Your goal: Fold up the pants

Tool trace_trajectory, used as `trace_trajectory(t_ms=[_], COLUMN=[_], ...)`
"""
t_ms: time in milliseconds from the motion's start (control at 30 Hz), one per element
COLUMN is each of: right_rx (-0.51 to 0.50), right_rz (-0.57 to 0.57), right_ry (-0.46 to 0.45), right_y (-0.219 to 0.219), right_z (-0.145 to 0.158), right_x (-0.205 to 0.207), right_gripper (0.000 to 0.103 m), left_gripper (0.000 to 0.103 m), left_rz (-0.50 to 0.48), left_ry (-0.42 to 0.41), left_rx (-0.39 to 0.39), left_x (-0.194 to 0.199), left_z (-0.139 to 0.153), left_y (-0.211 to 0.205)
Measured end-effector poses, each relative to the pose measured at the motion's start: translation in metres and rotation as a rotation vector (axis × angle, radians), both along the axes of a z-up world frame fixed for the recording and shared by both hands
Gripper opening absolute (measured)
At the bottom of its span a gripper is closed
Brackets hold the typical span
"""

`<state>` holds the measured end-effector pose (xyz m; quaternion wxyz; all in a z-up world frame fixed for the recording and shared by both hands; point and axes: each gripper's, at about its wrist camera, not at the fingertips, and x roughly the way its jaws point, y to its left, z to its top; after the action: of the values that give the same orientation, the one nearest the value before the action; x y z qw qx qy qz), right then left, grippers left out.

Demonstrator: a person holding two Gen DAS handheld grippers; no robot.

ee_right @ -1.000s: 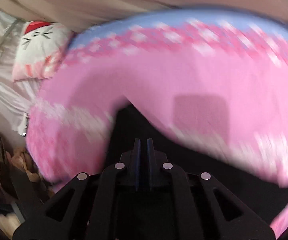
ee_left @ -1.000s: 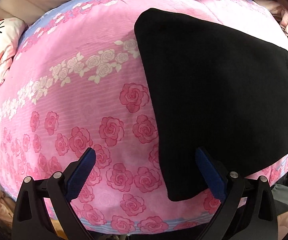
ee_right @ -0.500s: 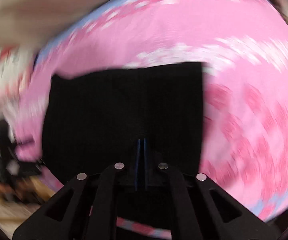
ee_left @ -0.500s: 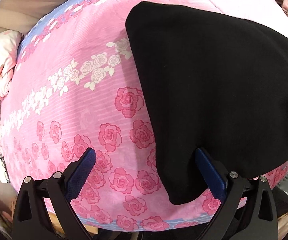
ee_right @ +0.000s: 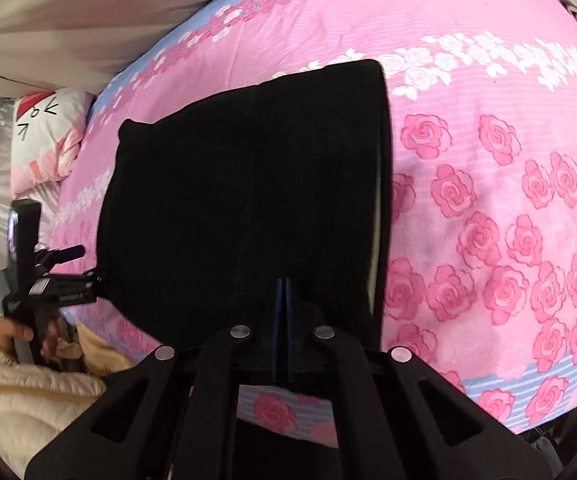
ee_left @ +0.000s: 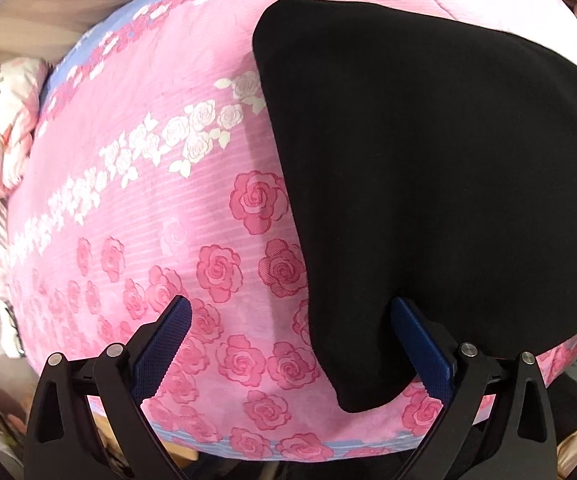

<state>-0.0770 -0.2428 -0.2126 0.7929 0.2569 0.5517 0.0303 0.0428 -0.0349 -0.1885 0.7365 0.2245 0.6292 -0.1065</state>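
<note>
Your left tongs (ee_left: 288, 336) are spread wide w/ nothing between the blue pads (ee_left: 160, 344). They hang just above the near edge of the bed, and the right pad sits right at the near corner of the black pants (ee_left: 428, 168); can't tell if it touches the cloth.

Your right tongs (ee_right: 284, 308) are pinched together, blue pads flat against each other w/ only a thin line showing btwn them. The near edge of the pants (ee_right: 248, 184) runs right up to the tips, and the fabric looks caught there.

The pants lie as a folded dark slab on the pink rose-print bedspread (ee_left: 148, 208), toward the near edge of the bed. In the right wrist view a seam runs down the middle, and the right-hand side shows stacked layers w/ a pale strip at the fold.

A white pillow w/ a cat face (ee_right: 44, 140) sits at the far left, off the bedspread. Your left hand (ee_right: 28, 336), cream sleeve, grips the other tool's handle at lower left of the right wrist view.
</note>
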Motion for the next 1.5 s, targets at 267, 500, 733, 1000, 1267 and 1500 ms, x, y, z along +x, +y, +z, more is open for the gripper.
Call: trace_trajectory(t_ms=[267, 500, 733, 1000, 1267, 1500], right_rx=[-0.072, 0.143, 0.168, 0.206, 0.290, 0.247], right_rz=[-0.162, -0.114, -0.054, -0.071, -0.149, -0.129], right_ry=[0.015, -0.056, -0.033, -0.042, -0.044, -0.021], right_y=[-0.051, -0.043, -0.013, -0.007, -0.010, -0.003], right_z=[0.035, 0.002, -0.021, -0.023, -0.030, -0.020], right_x=[-0.045, -0.012, 0.000, 0.001, -0.001, 0.003], right_gripper=[0.044, 0.082, 0.082, 0.049, 0.059, 0.038], left_gripper=[0.098, 0.097, 0.097, 0.093, 0.097, 0.076], left_rz=[0.194, 0.327, 0.309, 0.133, 0.218, 0.178], left_ry=[0.102, 0.278, 0.339, 0.292, 0.294, 0.255], left_rx=[-0.252, -0.551, -0.597, -0.503, -0.565, -0.482], left_x=[0.015, 0.039, 0.042, 0.031, 0.035, 0.027], left_z=[0.015, -0.004, -0.018, -0.014, -0.019, -0.016], left_y=[0.060, 0.082, 0.057, 0.025, 0.037, 0.029])
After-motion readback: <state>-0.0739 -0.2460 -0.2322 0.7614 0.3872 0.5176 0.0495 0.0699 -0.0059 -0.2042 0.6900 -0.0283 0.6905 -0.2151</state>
